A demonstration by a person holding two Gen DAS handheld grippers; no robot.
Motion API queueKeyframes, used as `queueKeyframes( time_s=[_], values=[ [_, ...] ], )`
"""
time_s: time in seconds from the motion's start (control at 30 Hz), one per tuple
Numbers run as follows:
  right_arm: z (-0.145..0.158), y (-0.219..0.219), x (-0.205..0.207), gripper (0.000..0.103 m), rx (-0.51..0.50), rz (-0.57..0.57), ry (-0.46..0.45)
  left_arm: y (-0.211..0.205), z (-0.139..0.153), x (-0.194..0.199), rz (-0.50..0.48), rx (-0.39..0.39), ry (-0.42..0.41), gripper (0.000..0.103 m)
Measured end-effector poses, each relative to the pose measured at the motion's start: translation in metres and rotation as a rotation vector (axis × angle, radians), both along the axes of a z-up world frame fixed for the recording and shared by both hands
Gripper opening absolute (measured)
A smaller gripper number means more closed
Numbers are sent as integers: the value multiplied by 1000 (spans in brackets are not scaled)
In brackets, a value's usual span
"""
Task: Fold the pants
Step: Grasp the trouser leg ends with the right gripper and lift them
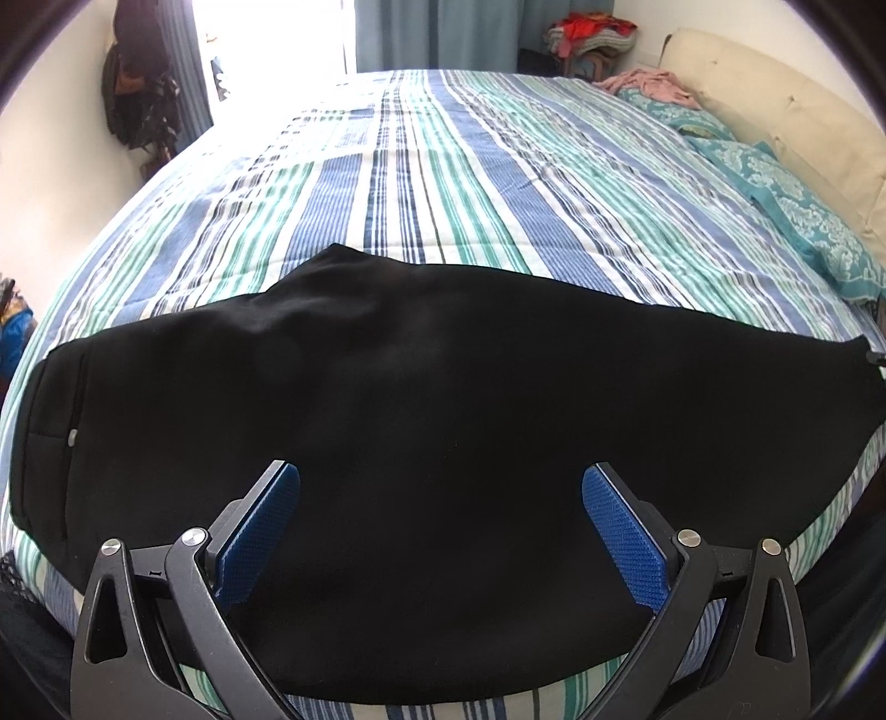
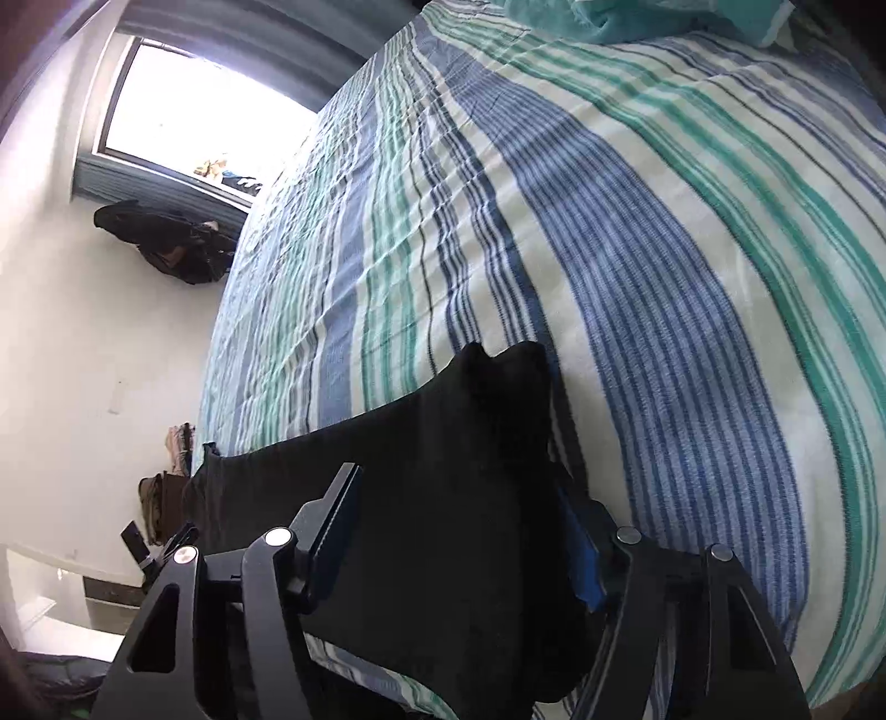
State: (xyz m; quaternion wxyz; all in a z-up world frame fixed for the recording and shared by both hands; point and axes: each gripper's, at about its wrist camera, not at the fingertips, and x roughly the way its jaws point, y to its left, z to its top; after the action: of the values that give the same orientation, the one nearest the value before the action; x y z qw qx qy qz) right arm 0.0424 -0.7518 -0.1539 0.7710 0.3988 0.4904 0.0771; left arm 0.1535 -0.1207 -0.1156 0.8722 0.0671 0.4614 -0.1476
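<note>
Black pants (image 1: pixel 432 421) are spread across the striped bed (image 1: pixel 443 183), from 9 to 3 o'clock. The left gripper (image 1: pixel 441 487) is held wide open above them. A bunched pants end (image 2: pixel 476 471) lies between the right gripper's (image 2: pixel 459 498) part-open jaws; whether it is pinched cannot be told.

A home bedroom: beyond the jaws, a bed under a blue, green and white striped bedspread (image 1: pixel 443 183) fills the room, with teal floral pillows (image 1: pixel 792 216) against a cream padded headboard (image 1: pixel 775 105). Farther off, curtains (image 1: pixel 437 30) frame a bright window (image 2: pixel 194 111), and dark clothes hang on the wall (image 1: pixel 138 94).
</note>
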Motion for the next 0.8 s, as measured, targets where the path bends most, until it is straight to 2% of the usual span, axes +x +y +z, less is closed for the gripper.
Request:
queueKeyframes(
  time_s=[0.07,0.13,0.23,0.27,0.3,0.33,0.4,0.47,0.6,0.8],
  values=[
    [-9,6,3,61,87,40,3,-2,-3,0,-3,8,7,102],
    [-15,10,4,60,111,27,11,-4,-6,0,-8,14,14,102],
    [-22,12,6,44,103,-52,60,-8,-6,-2,-22,12,15,102],
    [-23,12,6,32,87,-72,88,-8,-5,-3,-26,10,11,102],
    [-24,13,6,26,70,-83,109,-8,-4,-3,-28,8,7,102],
    [-23,13,5,24,55,-92,123,-7,-3,-3,-28,4,5,102],
    [-15,19,5,13,39,-91,122,-4,-1,-3,-19,-13,3,102],
    [3,33,4,13,80,-91,40,3,1,-3,-5,-38,-1,102],
    [41,78,1,13,238,-107,-121,18,-2,-2,17,-74,-5,102],
    [65,195,31,13,507,-102,-274,47,0,-5,45,-136,-31,102]
  ],
)
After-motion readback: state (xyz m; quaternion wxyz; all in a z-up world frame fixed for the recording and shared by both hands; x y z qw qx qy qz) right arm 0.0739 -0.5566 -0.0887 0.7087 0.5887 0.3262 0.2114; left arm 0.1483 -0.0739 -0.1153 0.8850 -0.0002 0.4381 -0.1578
